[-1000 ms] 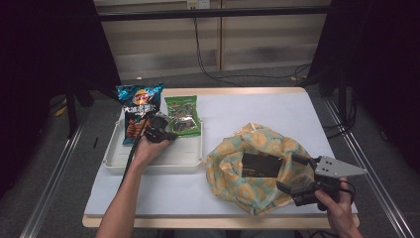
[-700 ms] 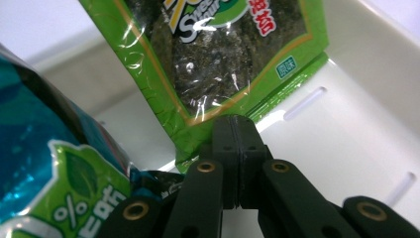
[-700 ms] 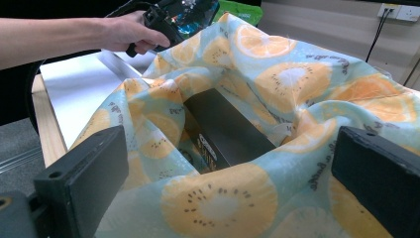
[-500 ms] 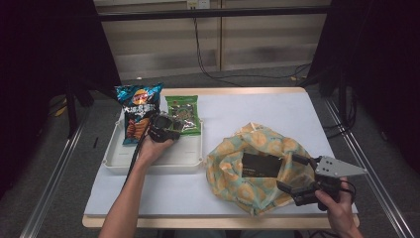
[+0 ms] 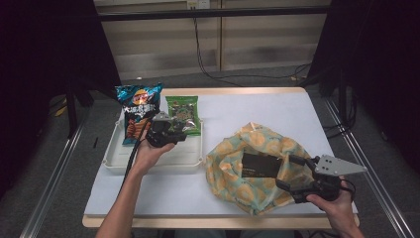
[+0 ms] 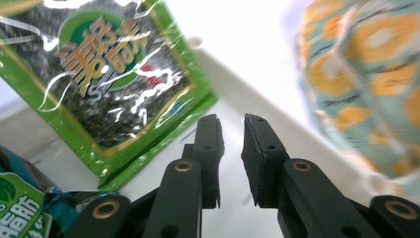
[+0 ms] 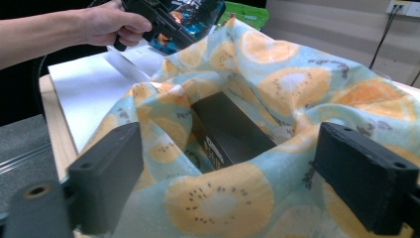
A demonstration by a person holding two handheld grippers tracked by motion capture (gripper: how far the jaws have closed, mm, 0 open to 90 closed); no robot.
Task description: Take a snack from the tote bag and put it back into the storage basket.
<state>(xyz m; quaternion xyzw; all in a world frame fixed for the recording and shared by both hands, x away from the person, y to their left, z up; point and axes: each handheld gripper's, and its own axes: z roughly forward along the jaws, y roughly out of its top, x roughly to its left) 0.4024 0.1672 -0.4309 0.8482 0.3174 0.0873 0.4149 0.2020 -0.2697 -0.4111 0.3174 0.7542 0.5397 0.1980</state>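
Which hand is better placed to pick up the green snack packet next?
Left: its hand-held gripper hovers over the tray beside the green packet, jaws just opening, nothing between them. The right hand-held gripper is at the fruit-print bag.

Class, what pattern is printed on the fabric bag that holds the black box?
Orange and kiwi slices on pale blue-green cloth bag, clearest in the right gripper view.

snack packets (image 5: 182, 114) in tray (image 5: 115, 162), bag (image 5: 257, 168) right

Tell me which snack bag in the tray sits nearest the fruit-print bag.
The green seaweed packet, lying at the tray's right end. The blue chip bag stands farther left, at the tray's far-left corner.
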